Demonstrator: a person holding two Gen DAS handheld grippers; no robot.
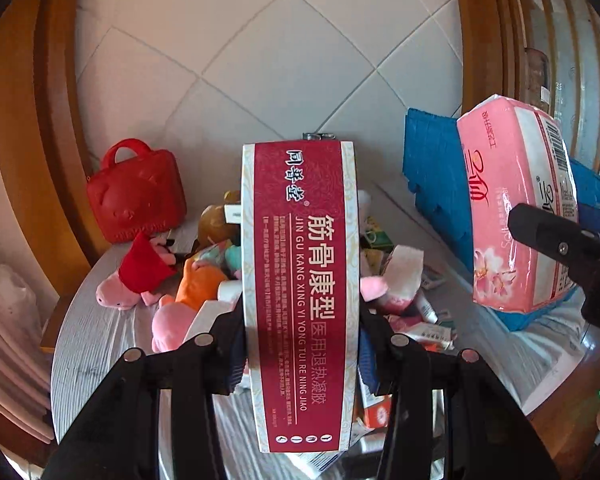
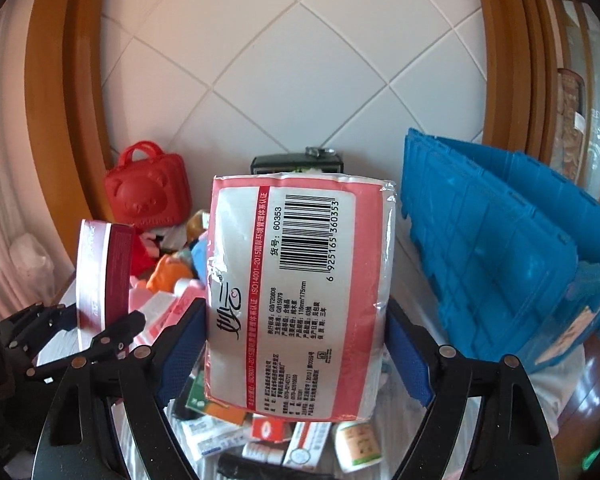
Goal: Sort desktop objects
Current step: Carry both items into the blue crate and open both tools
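**Two items lifted, one bin to the right**

Two grippers each carry one object above the cluttered counter [image 1: 100, 344]. The left gripper [image 1: 300, 356] has its jaws closed on the flat sides of a maroon medicine box [image 1: 300, 280], held upright with its long axis running straight away from the camera, in line with the fingers. The right gripper [image 2: 296, 352] has its jaws closed on a pink tissue pack [image 2: 300, 288], its blue pads [image 2: 184, 344] pressing the soft wrapper from both sides; the pack also stands on end, barcode face toward the lens, long axis along the fingers.

In the left wrist view the tissue pack appears well to the right of the box, just in front of the blue crate [image 2: 500, 248], which stands at the right edge of the counter with its lid [image 1: 432, 168] raised behind it. The right hand is therefore judged the nearer of the two to the crate; the box would have to cross the pile to reach it.

Below both loads lies the unsorted heap: plush toys [image 1: 180, 280], small cartons and tubes [image 2: 284, 432], and a white jar [image 2: 358, 444]. A red bear-faced case [image 2: 148, 192] stands against the tiled wall at the back left, beside a dark box [image 2: 296, 164].

Which container suits which item cannot be read from these views.
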